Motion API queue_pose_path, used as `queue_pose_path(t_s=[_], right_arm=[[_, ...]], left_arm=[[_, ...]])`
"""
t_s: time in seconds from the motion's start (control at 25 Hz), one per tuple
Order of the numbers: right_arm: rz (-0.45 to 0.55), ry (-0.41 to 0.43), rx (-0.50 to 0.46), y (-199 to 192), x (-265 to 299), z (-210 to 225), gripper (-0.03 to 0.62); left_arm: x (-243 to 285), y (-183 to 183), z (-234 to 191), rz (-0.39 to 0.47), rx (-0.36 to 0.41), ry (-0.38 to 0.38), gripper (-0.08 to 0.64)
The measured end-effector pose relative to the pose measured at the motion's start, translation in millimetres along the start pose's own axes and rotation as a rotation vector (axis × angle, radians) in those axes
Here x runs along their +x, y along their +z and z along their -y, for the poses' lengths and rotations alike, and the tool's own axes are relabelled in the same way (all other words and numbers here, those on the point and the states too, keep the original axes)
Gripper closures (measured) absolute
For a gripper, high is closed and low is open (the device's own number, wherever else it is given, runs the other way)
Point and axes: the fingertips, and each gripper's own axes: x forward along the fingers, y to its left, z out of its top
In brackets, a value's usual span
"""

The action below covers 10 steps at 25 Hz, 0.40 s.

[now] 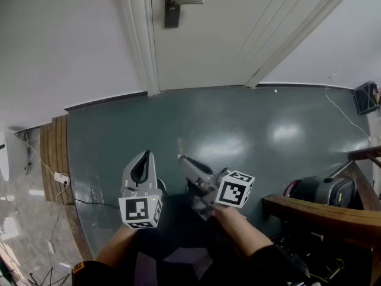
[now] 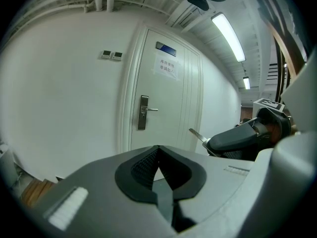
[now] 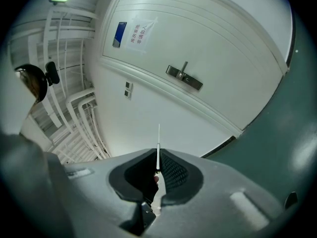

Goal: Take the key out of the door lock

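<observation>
The white door (image 1: 238, 34) stands shut at the top of the head view, and nothing sticks out of its dark lock plate (image 1: 173, 5) or lever handle (image 1: 189, 2). Well back from the door, over the green floor, my right gripper (image 1: 183, 159) is shut on the key (image 1: 180, 146). The thin blade of the key (image 3: 158, 143) pokes out past the pads towards the wall left of the lock plate (image 3: 184, 78). My left gripper (image 1: 143, 157) hangs beside it on the left, shut and holding nothing. From the left gripper view the lock plate (image 2: 143, 113) is far off and the key (image 2: 198, 134) shows at the right.
A wooden rail (image 1: 321, 210) and a black and grey device (image 1: 315, 189) stand at the right. Wooden boards (image 1: 56, 154), a white adapter (image 1: 59, 176) and its cable lie at the left. A black box (image 1: 364, 97) sits by the far right wall.
</observation>
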Motion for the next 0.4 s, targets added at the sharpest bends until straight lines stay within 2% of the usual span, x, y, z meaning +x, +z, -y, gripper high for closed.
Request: queue_pose_path(t_s=[0.4], right_arm=[[0.013,0.001,-0.002,-5.1,0.7,-4.4,0.577]], left_arm=[[-4.5,-0.4,-2.4,0.008,0.001,-0.015,0.541]])
